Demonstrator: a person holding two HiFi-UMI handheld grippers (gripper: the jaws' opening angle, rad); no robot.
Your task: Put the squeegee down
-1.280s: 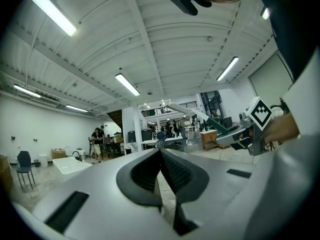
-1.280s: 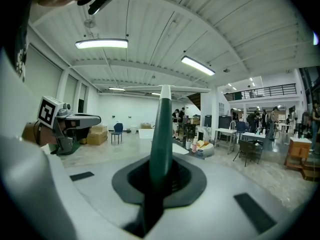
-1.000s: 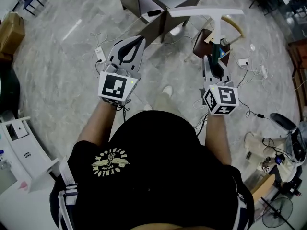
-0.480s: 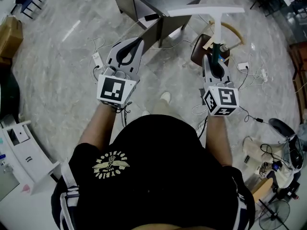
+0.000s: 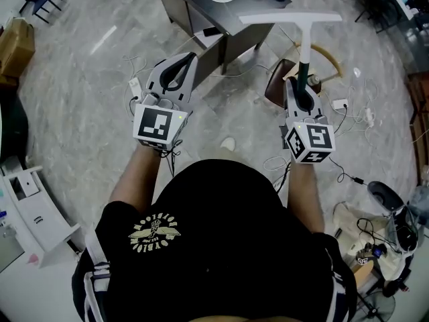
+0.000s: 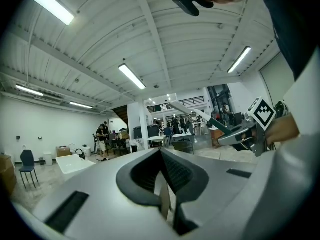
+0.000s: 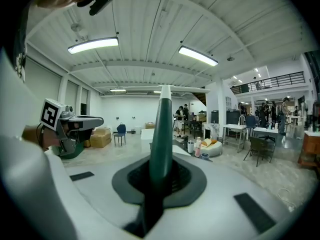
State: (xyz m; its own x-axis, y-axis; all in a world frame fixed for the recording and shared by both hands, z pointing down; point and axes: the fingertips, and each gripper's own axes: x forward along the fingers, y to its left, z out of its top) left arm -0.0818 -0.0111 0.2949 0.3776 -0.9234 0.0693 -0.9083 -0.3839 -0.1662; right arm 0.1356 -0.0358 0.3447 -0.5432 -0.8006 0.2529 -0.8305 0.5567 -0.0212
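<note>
Marble floor (image 5: 87, 99) below: right tool (image 5: 299, 86) grips squeegee (image 5: 303, 42) (green-handled).

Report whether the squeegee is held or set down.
Held, not set down. The right gripper has its jaws clamped on the green handle of the squeegee; its white blade sticks out above the floor.

Handle end of the squeegee (image 5: 303, 45) disappears inside the right tool (image 5: 299, 84); the tabletop (image 5: 224, 9) runs off the head view's top edge
</note>
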